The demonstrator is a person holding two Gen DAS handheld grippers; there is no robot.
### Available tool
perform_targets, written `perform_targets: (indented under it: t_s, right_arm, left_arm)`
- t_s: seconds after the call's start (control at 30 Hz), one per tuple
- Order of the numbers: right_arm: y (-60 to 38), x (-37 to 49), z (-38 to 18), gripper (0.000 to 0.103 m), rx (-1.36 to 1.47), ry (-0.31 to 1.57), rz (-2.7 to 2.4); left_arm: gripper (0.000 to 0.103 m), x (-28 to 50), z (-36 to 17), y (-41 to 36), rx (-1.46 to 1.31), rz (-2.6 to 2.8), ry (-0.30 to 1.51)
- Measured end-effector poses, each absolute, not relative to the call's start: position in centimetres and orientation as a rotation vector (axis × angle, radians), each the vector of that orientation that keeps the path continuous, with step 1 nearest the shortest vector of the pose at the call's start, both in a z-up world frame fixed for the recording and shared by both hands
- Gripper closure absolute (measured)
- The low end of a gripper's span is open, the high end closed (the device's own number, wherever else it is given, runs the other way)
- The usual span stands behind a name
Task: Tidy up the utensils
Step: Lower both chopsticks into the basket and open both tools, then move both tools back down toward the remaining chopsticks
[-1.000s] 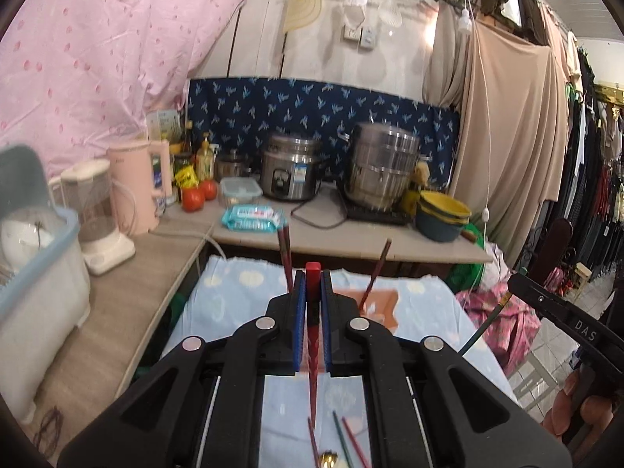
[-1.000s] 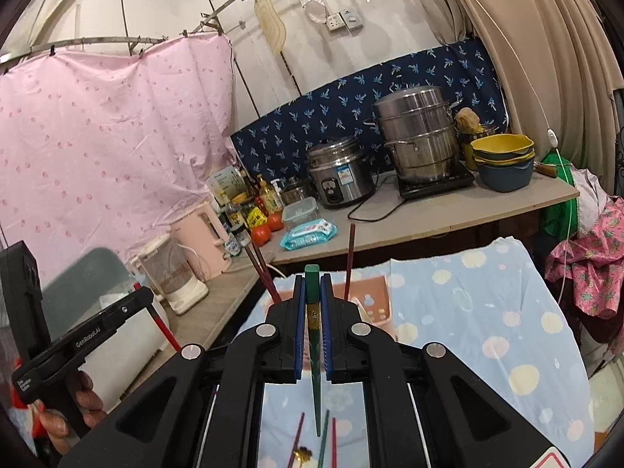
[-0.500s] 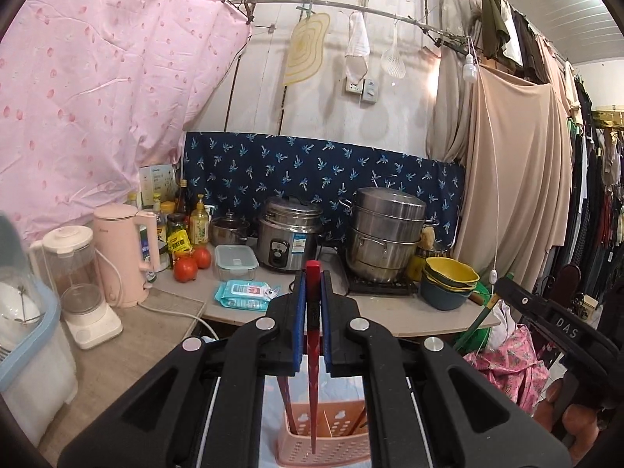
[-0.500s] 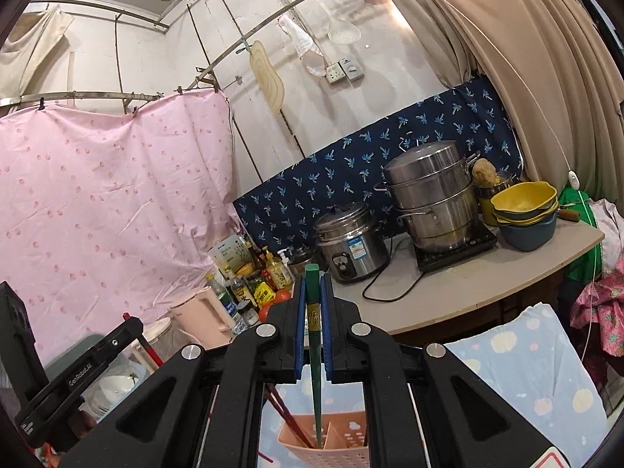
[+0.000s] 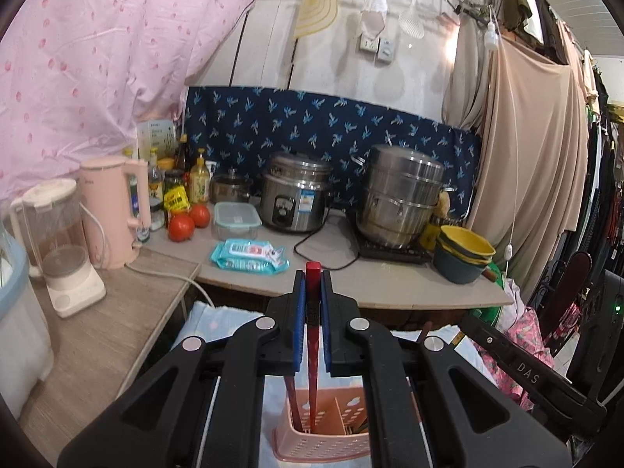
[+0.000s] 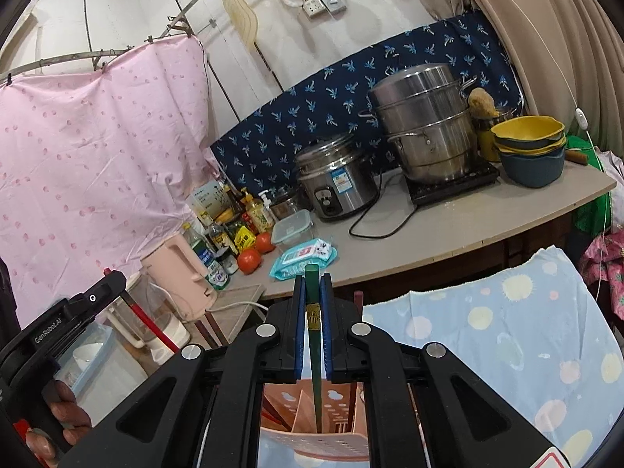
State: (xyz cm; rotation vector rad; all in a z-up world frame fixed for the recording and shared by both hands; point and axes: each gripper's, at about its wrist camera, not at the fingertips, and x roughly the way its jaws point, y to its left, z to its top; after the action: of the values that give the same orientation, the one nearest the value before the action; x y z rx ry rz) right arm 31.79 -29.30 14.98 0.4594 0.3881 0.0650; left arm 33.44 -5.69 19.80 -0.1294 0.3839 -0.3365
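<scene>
Left gripper [image 5: 311, 335] clamped on a red chopstick [image 5: 312, 386], tip down inside the pink perforated utensil basket [image 5: 331, 442]. Right gripper [image 6: 312, 335] clamped on a green chopstick [image 6: 316, 394], tip in the same basket. Basket base cut off; other contents mostly hidden behind gripper bodies.

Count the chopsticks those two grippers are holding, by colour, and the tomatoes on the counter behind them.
Red chopstick: 1
Green chopstick: 1
Tomatoes: 2
Total: 4
</scene>
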Motion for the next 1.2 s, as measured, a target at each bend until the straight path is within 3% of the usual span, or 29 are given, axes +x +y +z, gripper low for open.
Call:
perform_targets:
  t_s: [0.37,0.47,0.5,0.6,0.67,0.73,1.2]
  right_arm:
    - [-28.3,32.9,11.8,0.094,0.420,0.477,0.052]
    - [-28.5,32.7,11.4,0.086,0.429,0.472,0.035]
    - [-28.6,32.8,11.3,0.085,0.434,0.477,0.036]
    - [-28.9,32.5,11.0,0.073,0.440,0.474,0.025]
    - [-29.0,32.2,11.1,0.061,0.443,0.464,0.016]
    - [-29.2,31.7,11.3,0.055,0.451,0.450,0.009]
    - [-26.5,26.9,11.8,0.054,0.384,0.464,0.074]
  left_arm:
    - [0.095,33.9,15.7,-6.7,-0.089,-0.314,0.468]
    - [0.094,33.6,15.3,-7.2,-0.061,-0.293,0.469]
    - [0.092,33.6,15.2,-7.2,-0.056,-0.285,0.470]
    - [0.073,33.4,15.0,-7.2,-0.048,-0.267,0.467]
    - [0.059,33.1,15.0,-7.2,-0.043,-0.255,0.462]
    - [0.056,32.8,15.0,-7.2,-0.044,-0.252,0.461]
    - [0.055,29.6,14.5,-6.8,-0.013,-0.232,0.487]
